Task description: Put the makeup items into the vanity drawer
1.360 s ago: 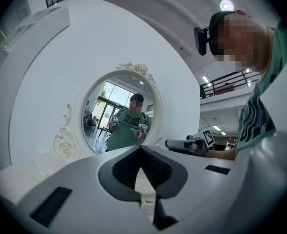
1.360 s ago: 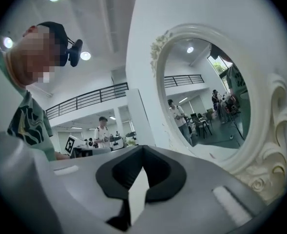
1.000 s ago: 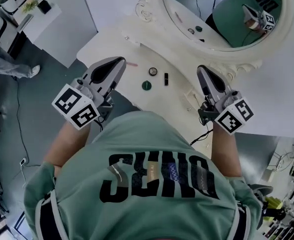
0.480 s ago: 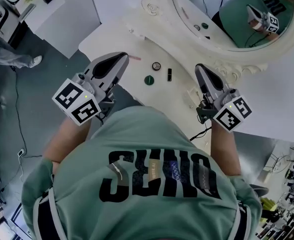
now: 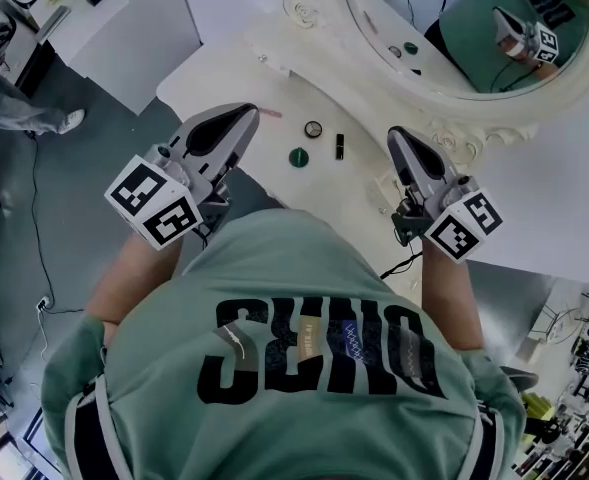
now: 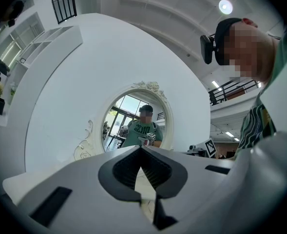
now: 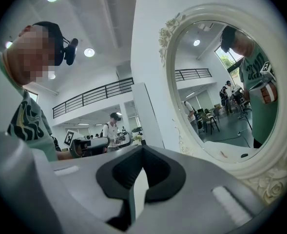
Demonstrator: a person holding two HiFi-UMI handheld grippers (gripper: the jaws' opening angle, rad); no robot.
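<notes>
Nothing is stowed yet. Left gripper [image 5: 244, 116] and right gripper [image 5: 396, 134]: jaws together, empty. Green compact [image 5: 298, 157], small round pot [image 5: 313, 129] and lipstick [image 5: 340, 147] lie between both fingertips, untouched; the drawer is not visible

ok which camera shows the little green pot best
The head view: the green pot lies in plain sight on the vanity top. The left gripper view misses it; the right gripper view shows, at most, a dark speck in the mirror.
</notes>
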